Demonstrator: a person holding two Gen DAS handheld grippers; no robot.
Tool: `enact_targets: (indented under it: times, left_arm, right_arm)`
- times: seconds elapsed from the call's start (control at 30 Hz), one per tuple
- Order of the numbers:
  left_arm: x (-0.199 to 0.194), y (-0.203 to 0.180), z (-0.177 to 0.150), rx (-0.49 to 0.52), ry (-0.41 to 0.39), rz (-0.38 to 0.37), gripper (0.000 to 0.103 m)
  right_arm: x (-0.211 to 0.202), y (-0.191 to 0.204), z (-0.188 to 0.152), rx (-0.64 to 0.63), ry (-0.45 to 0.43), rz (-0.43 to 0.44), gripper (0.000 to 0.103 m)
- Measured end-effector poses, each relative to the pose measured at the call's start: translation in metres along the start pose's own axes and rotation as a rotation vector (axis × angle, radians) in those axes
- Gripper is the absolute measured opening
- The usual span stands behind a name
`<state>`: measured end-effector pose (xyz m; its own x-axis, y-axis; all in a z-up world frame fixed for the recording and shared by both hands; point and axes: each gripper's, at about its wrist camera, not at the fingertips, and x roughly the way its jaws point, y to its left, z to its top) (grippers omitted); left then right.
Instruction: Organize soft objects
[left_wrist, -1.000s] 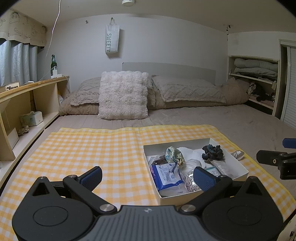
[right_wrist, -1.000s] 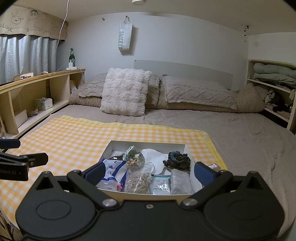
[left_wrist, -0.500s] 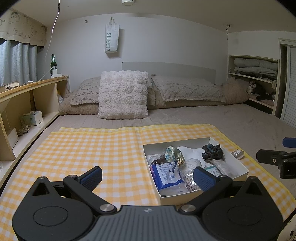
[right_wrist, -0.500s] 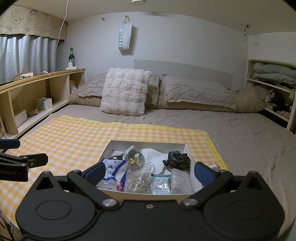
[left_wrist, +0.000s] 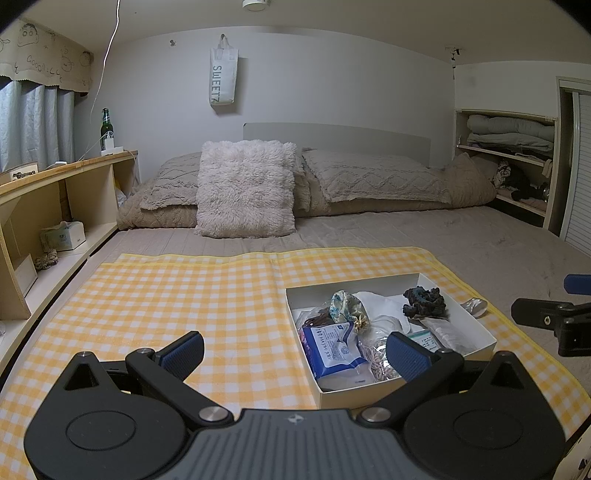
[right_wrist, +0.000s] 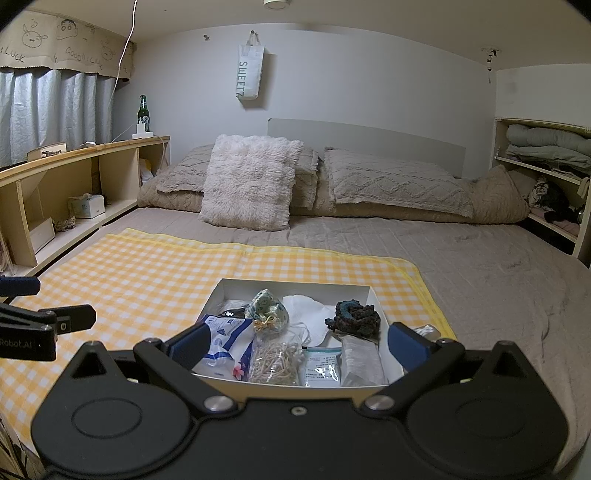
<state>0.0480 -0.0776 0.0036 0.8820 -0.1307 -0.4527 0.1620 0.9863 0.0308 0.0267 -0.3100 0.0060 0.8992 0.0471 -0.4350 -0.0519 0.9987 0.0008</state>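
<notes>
A shallow white box (left_wrist: 354, 393) (right_wrist: 295, 286) lies on a yellow checked cloth (left_wrist: 184, 295) spread over the bed. It holds a blue-and-white packet (left_wrist: 334, 345) (right_wrist: 225, 336), a patterned pouch (left_wrist: 345, 306) (right_wrist: 266, 308), a white mask (right_wrist: 308, 314), a dark knitted scrunchie (left_wrist: 424, 302) (right_wrist: 356, 315), a bag of rubber bands (right_wrist: 275, 360) and clear sachets. My left gripper (left_wrist: 295, 352) hovers open at the box's near left corner, holding nothing. My right gripper (right_wrist: 298, 345) is open over the box's near edge, also holding nothing.
A small silver wrapper (left_wrist: 474, 305) lies on the cloth just right of the box. A fluffy pillow (left_wrist: 245, 194) and beige pillows sit at the bed's head. A wooden shelf (left_wrist: 55, 192) with a tissue box runs along the left; shelves of folded bedding (left_wrist: 513, 136) stand at the right.
</notes>
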Motion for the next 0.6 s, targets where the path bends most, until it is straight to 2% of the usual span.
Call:
enact_targets:
  times: [0.6]
  left_arm:
    - [-0.0002, 0.0015, -0.0028, -0.004, 0.004, -0.001, 0.103]
  right_arm:
    - [0.0001, -0.0004, 0.0000, -0.001, 0.000, 0.002, 0.103]
